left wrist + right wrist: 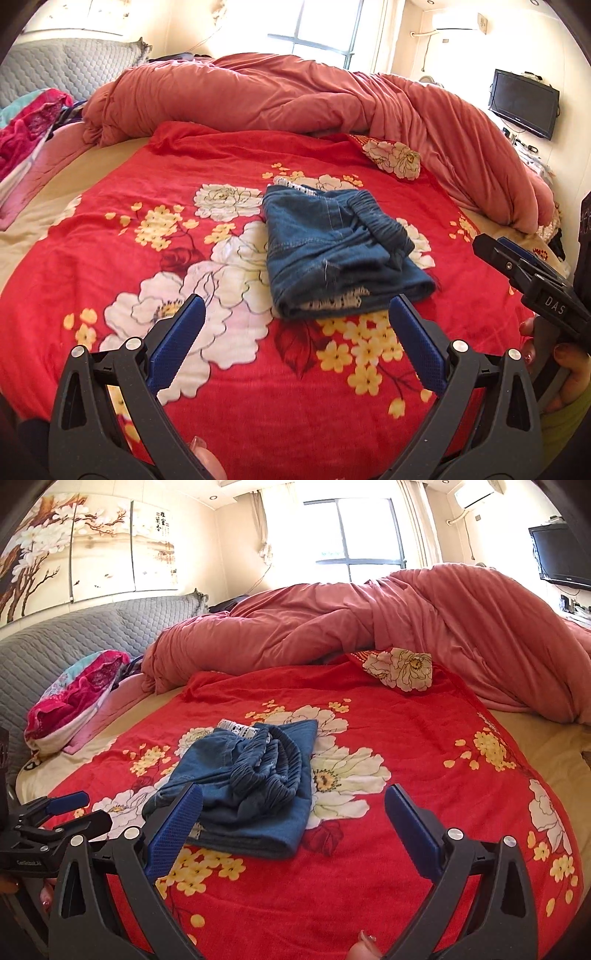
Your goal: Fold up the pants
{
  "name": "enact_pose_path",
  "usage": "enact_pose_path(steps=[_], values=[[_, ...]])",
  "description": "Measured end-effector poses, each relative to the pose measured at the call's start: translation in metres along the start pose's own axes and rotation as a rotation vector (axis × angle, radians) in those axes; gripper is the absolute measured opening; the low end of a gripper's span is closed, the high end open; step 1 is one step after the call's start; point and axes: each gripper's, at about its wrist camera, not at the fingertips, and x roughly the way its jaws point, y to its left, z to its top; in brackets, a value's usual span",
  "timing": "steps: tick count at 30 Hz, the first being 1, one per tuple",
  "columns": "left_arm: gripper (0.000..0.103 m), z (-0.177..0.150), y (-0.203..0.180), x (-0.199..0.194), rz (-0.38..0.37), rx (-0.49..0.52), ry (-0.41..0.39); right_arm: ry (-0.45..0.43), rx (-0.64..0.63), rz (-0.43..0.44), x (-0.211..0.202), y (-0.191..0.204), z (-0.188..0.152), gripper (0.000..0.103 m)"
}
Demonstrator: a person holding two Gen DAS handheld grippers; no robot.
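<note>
- Left gripper: jaws spread wide, nothing between the blue pads; it hovers above the blanket, just short of the near edge of the pants.
- Right gripper: jaws likewise spread wide and empty. Its left pad overlaps the near-left corner of the pants in the right wrist view; contact cannot be confirmed.
- Pants: blue denim, folded into a compact, roughly rectangular bundle lying flat on the blanket near its middle. The gathered elastic waistband sits bunched on top of the bundle. White lace trim shows at the far edge and again at the near edge.
- Blanket: red with large white and small yellow flowers, spread flat over the bed; one far corner is turned over, showing a floral patch.
- Duvet: salmon-pink, heaped in a long roll along the far side of the bed, well apart from the pants.
- Pillow: pink and teal, at the far left against the grey quilted headboard.
- Room: bright window behind the bed; dark television mounted on the right wall.
</note>
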Motion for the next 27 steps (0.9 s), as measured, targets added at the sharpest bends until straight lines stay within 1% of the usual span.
enact_pose_path(steps=[8, 17, 22, 27], values=[[0.094, -0.012, 0.001, -0.008, 0.006, -0.001, 0.015, 0.015, 0.004, 0.013, -0.013, 0.005, -0.013, 0.098], [0.094, -0.028, -0.001, -0.012, -0.005, -0.009, 0.058, 0.057, 0.027, 0.028, -0.025, 0.009, -0.03, 0.098], [0.094, -0.037, 0.0, -0.013, -0.008, -0.021, 0.089, 0.094, 0.015, -0.005, -0.03, 0.013, -0.04, 0.098], [0.094, -0.043, 0.002, -0.009, -0.007, -0.034, 0.116, 0.167, 0.039, -0.036, -0.023, 0.013, -0.056, 0.098]])
